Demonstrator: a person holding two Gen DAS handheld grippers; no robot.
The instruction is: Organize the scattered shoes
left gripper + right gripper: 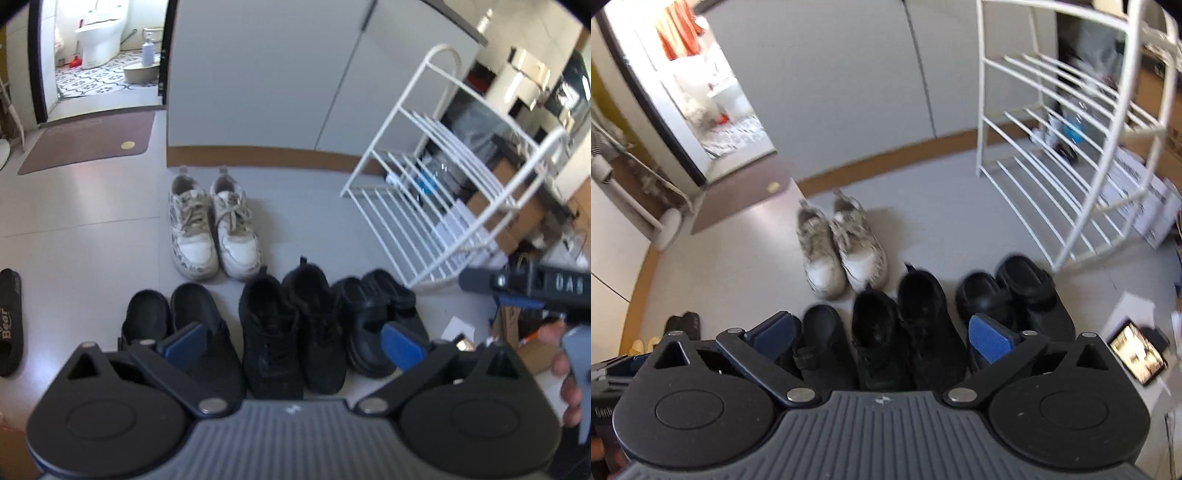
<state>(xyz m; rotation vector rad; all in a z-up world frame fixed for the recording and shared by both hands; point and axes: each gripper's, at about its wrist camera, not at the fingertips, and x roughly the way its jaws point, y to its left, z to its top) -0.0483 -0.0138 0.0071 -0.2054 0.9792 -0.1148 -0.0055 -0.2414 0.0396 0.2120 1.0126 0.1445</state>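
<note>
shoes are soft and light: black knit sneakers (291, 332), best pinched at the stiffer heel collar; left claw (291, 343) and right claw (882, 339) gape wide, empty.

Glossy black rubber clogs (380, 317), matt cloth sneakers (291, 325), white-coated wire rack (439, 206).

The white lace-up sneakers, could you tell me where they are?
In both views the white lace-up sneakers sit mid-floor, behind the black shoe row, left of the white wire rack.

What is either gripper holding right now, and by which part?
Nothing. The left gripper and right gripper are both wide open, with no shoe between the fingers; the black lace-up sneakers sit on the floor below them.
</note>
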